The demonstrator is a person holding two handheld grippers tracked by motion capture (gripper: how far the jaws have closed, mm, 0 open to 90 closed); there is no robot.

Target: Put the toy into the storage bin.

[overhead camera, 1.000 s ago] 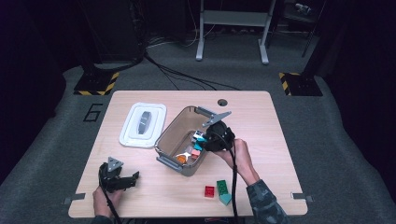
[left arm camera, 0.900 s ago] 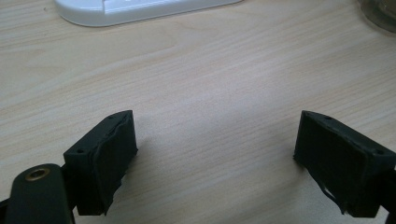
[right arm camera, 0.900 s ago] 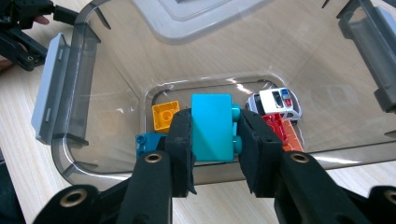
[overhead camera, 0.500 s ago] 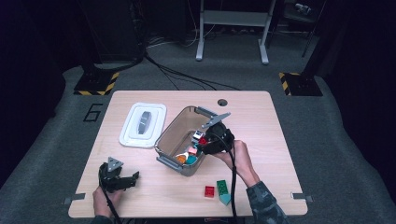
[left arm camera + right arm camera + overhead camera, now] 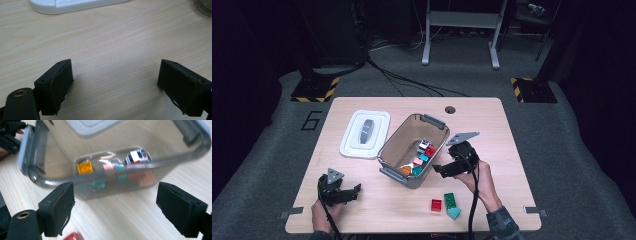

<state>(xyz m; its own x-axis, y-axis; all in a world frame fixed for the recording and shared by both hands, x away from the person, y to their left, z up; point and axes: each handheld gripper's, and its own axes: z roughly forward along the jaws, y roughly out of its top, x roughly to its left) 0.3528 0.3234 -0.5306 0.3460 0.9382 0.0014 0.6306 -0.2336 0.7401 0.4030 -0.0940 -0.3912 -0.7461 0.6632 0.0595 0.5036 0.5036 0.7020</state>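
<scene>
Right claw point(image 5: 438, 169) was released, jaws wide and empty, hovering at the bin's point(image 5: 388, 152) near wall, just outside the rim. Bin sat mid-desk point(image 5: 492, 130), toys piled at its near end: orange brick point(image 5: 85, 167), teal and pink pieces, a striped toy point(image 5: 137, 155). Loose bricks lay on the desk toward the front edge: red point(image 5: 436, 204), green point(image 5: 450, 199), teal point(image 5: 454, 213). Lid point(image 5: 364, 133) lay just left of the bin. Left claw point(image 5: 354, 190) was also released, empty, resting near the front-left corner, well apart from everything.

Likely step: collect the next loose brick. Swing down to the red one, straddle it squarely, pinch across its flat sides, lift clear of the rim before dropping.
</scene>
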